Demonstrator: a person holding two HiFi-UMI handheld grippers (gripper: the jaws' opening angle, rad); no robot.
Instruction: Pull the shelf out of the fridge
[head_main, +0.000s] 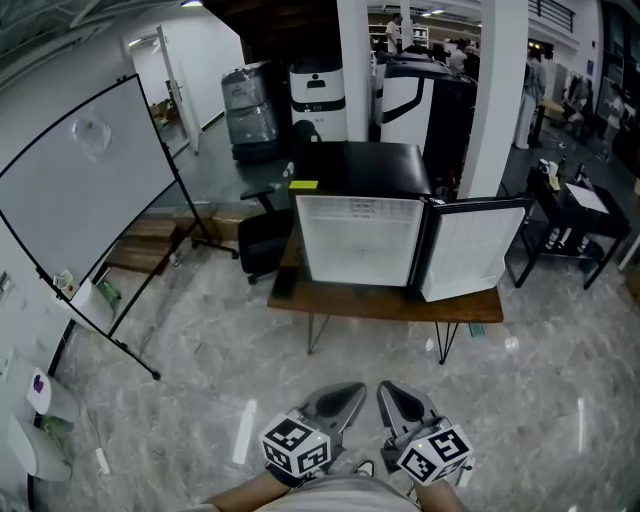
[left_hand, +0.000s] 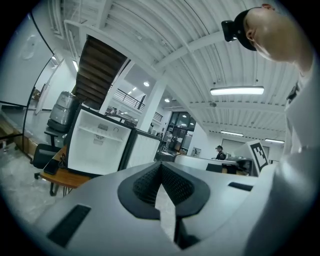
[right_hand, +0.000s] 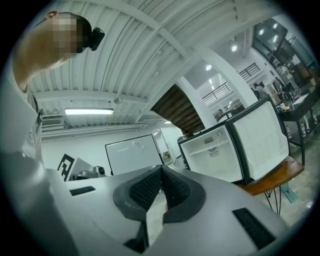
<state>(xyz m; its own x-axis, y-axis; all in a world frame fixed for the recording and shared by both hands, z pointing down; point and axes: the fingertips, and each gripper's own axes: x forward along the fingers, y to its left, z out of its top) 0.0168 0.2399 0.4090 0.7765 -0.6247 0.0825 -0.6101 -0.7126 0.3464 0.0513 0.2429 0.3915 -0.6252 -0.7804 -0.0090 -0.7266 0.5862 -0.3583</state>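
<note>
A small black fridge (head_main: 362, 228) stands on a wooden table (head_main: 385, 305), well ahead of me across the floor. Its door (head_main: 470, 250) hangs open to the right, showing a white inside. A thin white shelf (left_hand: 102, 131) crosses the upper part of that inside; the same shelf (right_hand: 212, 146) shows in the right gripper view. My left gripper (head_main: 352, 390) and right gripper (head_main: 386, 392) are held side by side close to my body, far from the fridge. Both point level at the fridge with their pads meeting at the tips and nothing between them.
A whiteboard on a stand (head_main: 90, 190) leans at the left. A black office chair (head_main: 262, 245) sits against the table's left end. A black cart (head_main: 575, 215) stands to the right, and white pillars (head_main: 352, 70) rise behind the fridge. Marbled floor lies between me and the table.
</note>
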